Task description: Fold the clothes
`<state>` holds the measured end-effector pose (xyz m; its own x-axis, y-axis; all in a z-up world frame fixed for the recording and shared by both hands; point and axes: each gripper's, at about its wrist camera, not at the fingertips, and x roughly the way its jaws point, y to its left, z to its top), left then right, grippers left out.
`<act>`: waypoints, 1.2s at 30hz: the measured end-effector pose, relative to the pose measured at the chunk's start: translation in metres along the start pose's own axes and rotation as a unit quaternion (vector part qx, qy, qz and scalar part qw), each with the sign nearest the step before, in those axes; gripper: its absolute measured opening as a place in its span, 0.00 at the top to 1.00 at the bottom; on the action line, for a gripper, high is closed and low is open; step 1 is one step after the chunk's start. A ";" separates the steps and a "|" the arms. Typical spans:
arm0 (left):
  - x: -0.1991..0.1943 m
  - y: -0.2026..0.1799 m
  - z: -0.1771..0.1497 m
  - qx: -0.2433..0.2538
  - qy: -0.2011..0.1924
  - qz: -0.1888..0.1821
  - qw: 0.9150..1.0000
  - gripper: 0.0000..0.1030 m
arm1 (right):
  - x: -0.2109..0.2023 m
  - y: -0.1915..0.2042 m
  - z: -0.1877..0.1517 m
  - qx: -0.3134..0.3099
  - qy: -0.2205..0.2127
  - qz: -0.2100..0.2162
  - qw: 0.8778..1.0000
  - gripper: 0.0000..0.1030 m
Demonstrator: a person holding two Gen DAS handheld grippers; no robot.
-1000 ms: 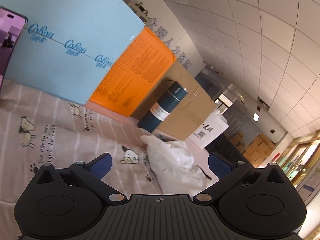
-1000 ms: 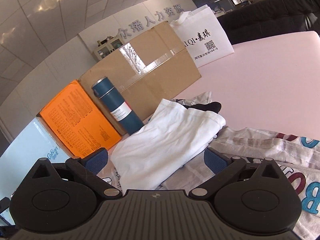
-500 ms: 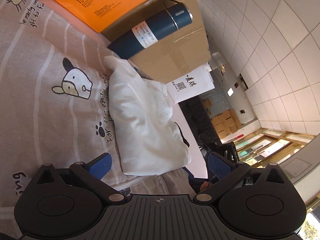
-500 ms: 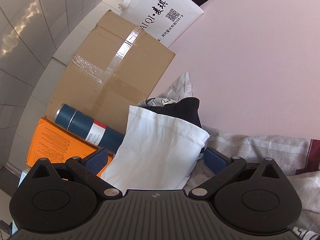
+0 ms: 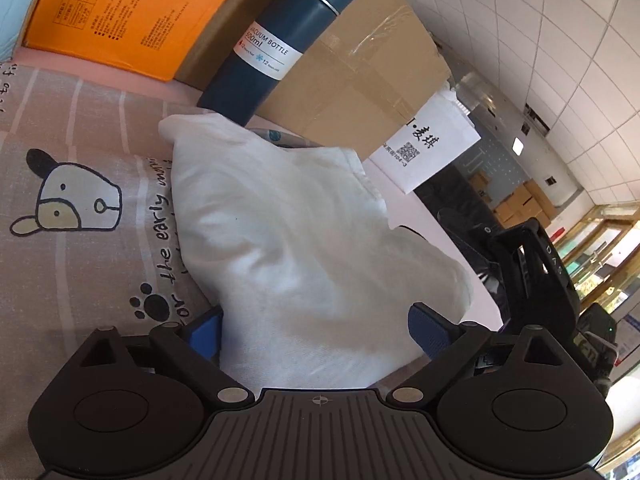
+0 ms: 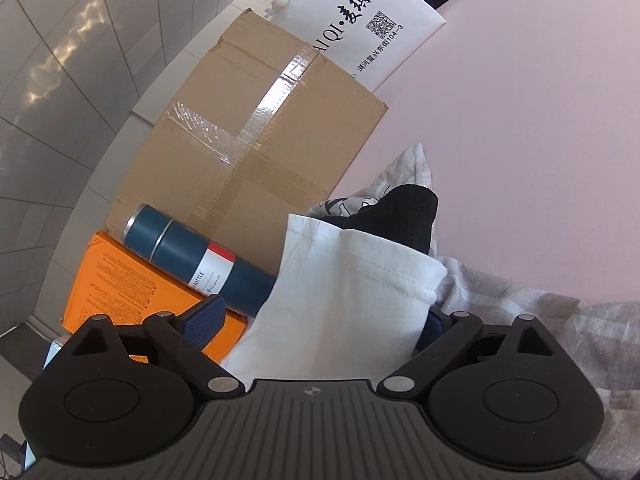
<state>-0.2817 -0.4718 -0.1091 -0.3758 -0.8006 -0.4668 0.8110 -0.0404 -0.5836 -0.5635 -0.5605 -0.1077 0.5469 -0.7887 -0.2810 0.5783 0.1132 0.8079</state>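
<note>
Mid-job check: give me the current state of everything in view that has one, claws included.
White garment: bunched, lying on the printed cloth, between both claws.
Left claw: closing around the white garment.
Right claw: closing around the white garment.
Printed cloth: spread flat.
Vacuum bottle: capped, standing against the cardboard box.
Cardboard box: taped shut.
Black garment: crumpled behind the white garment.

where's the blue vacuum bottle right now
In the left wrist view the vacuum bottle stands upper centre, leaning against the cardboard box, right of the orange box, just behind the white garment.
</note>
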 end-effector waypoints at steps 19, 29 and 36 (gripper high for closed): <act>-0.070 0.026 0.033 -0.030 -0.098 -0.056 0.993 0.92 | -0.032 0.106 -0.020 -0.158 -0.045 0.086 0.983 0.85; -0.184 0.052 0.044 -0.025 -0.177 -0.035 0.983 0.92 | -0.035 0.181 -0.047 -0.127 -0.005 0.181 0.975 0.85; -0.261 0.073 0.043 0.015 -0.229 0.041 0.972 0.92 | -0.018 0.220 -0.093 -0.120 0.058 0.227 0.965 0.85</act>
<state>-0.1050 -0.2917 -0.0018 -0.0752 -0.9840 -0.1613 0.8453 0.0229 -0.5339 -0.3895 -0.4652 0.0272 0.8330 -0.5533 0.0058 0.3790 0.5782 0.7225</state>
